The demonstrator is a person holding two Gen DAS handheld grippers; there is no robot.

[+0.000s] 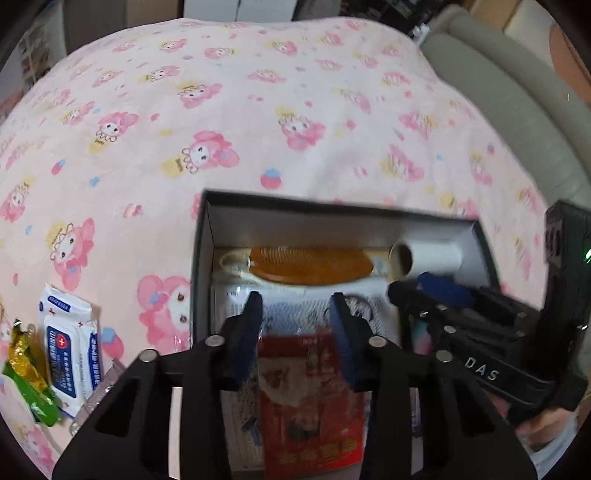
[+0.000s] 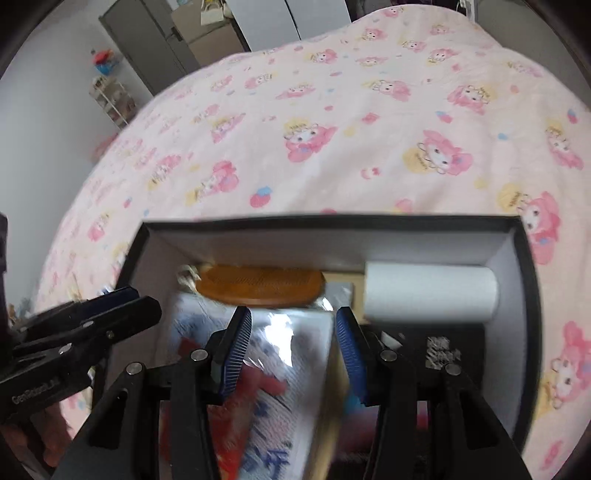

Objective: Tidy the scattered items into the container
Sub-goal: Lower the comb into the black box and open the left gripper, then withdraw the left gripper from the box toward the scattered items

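A dark box (image 1: 332, 206) with white inner walls sits on the pink bedspread. Inside lie an orange comb (image 1: 310, 264), a white roll (image 1: 428, 254), a white and blue printed packet (image 1: 295, 308) and a red packet (image 1: 306, 391) on top of it. My left gripper (image 1: 295, 299) hangs open over the red packet, touching nothing. My right gripper (image 2: 291, 312) is open above the shiny packet (image 2: 280, 369) in the box (image 2: 332, 219), beside the roll (image 2: 428, 291) and the comb (image 2: 258, 286). The left gripper (image 2: 144, 299) shows at the box's left wall.
Left of the box on the bedspread lie a white and blue wipes pack (image 1: 70, 350), a gold and green wrapper (image 1: 26, 369) and a clear plastic piece (image 1: 99, 387). A grey padded edge (image 1: 517, 96) runs along the bed's right side. Cabinets (image 2: 147, 33) stand beyond.
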